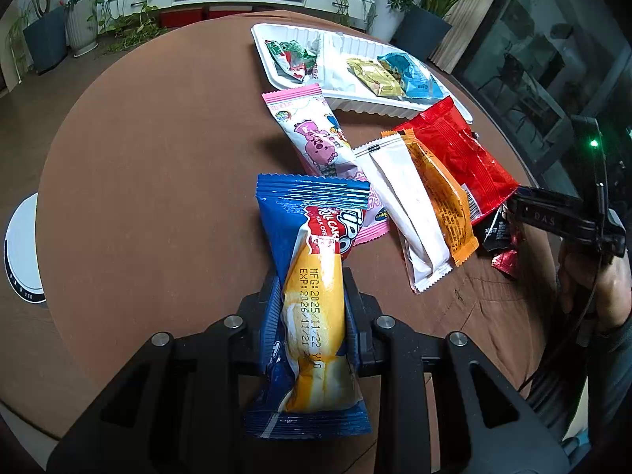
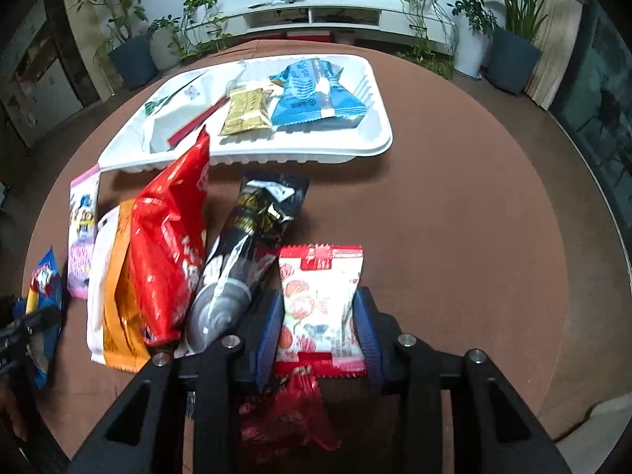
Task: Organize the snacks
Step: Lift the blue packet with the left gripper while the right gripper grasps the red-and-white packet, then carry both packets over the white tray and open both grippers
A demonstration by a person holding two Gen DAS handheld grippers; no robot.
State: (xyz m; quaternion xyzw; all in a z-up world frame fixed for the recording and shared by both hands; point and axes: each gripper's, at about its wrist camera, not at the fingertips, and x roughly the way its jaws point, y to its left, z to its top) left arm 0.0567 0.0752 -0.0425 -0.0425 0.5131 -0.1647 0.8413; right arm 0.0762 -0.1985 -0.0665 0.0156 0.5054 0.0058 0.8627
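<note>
Left wrist view: the left gripper is clamped on a blue roll cake above the brown worktop, while in the right wrist view the right gripper straddles a strawberry pack, pads close beside it but not clearly pressing. If those pads close off-centre, the slick pack may squirt out or drag the black pack just beside it. The tray lies beyond the loose pile, its right side open; worktop right of the pack is free.
</note>
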